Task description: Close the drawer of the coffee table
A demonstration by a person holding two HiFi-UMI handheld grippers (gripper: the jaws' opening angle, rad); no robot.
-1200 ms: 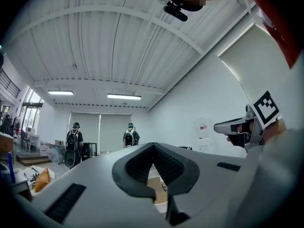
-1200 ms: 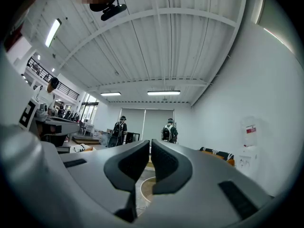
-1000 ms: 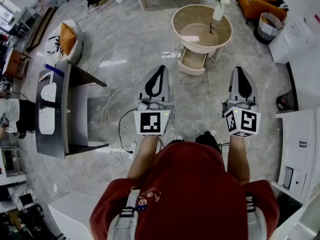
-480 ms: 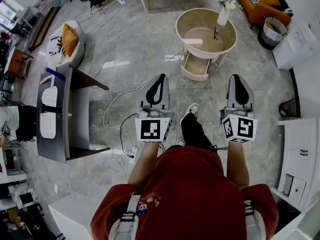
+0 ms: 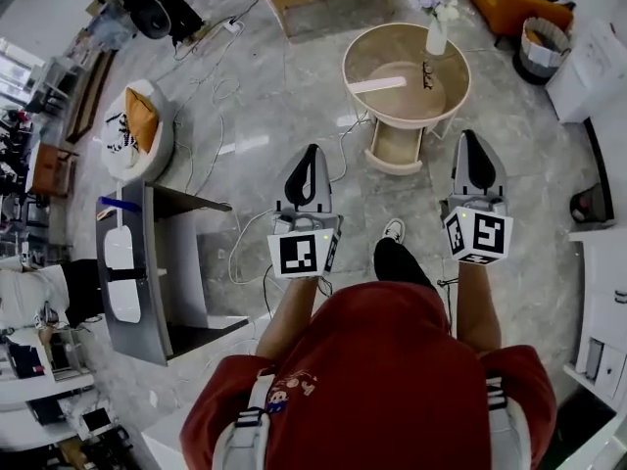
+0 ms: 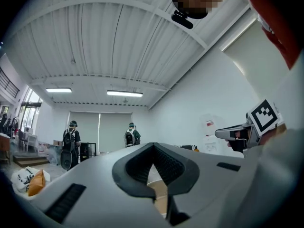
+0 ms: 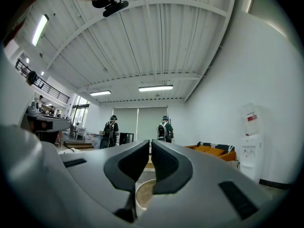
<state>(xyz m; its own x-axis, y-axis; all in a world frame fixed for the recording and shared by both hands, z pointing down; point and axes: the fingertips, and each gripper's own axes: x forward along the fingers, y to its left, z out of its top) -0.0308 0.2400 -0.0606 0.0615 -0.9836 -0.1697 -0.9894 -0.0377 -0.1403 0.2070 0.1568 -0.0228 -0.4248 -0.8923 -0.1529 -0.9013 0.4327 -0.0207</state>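
Both tools are pressed together with nothing between the jaws. The left tool (image 5: 311, 153) and the right tool (image 5: 472, 139) are held out roughly level above the marble floor (image 5: 245, 116), well apart from each other. Ahead of them, between their tips, stands the round coffee table (image 5: 392, 62), with 1 white vase (image 5: 436, 35) on it. Its drawer (image 5: 396, 148) hangs open, pulled out toward the person, and neither tool touches it.
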